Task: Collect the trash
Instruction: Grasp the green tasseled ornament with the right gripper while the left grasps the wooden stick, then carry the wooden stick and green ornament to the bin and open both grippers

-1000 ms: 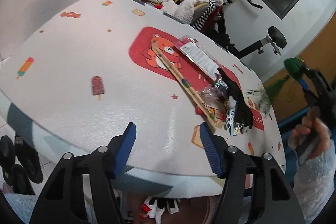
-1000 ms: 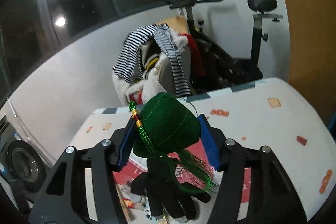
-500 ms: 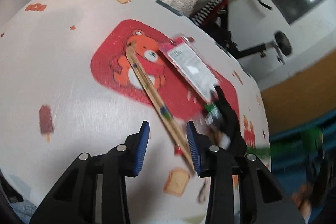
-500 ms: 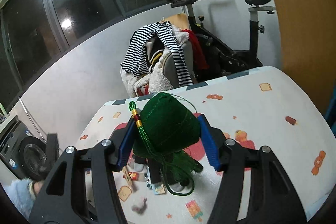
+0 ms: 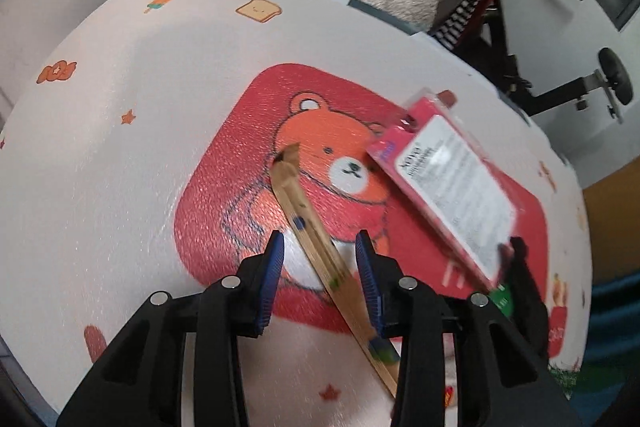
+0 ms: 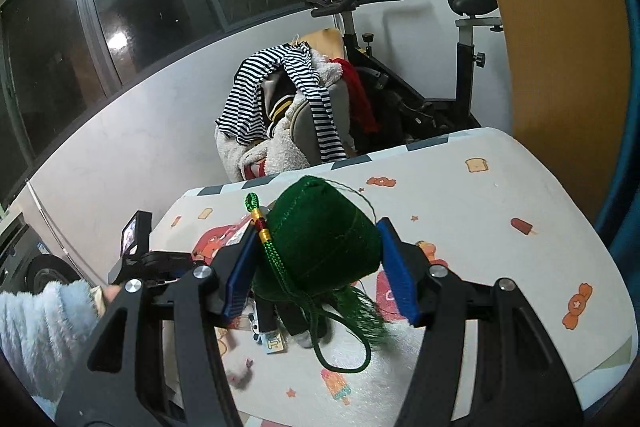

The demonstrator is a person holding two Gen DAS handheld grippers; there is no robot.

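My left gripper (image 5: 320, 263) is open low over the table, with a long flat wooden stick (image 5: 316, 231) lying between its blue pads; they stand apart from it. A pink packet with a white label (image 5: 452, 187) lies to the right, and a black glove (image 5: 524, 287) beyond it. My right gripper (image 6: 316, 263) is shut on a green woven pouch (image 6: 324, 231) with a green cord and tassel (image 6: 360, 319), held above the table. The left gripper's body also shows in the right wrist view (image 6: 144, 259).
The table cover (image 5: 120, 107) is white with a red bear panel (image 5: 240, 167). A chair piled with striped clothes (image 6: 288, 99) and an exercise bike (image 6: 440, 67) stand behind the table. Small scraps (image 6: 240, 375) lie on the table under the right gripper.
My left gripper has moved forward and down over the table and narrowed around the wooden stick. My right gripper has held the green pouch and risen slightly.
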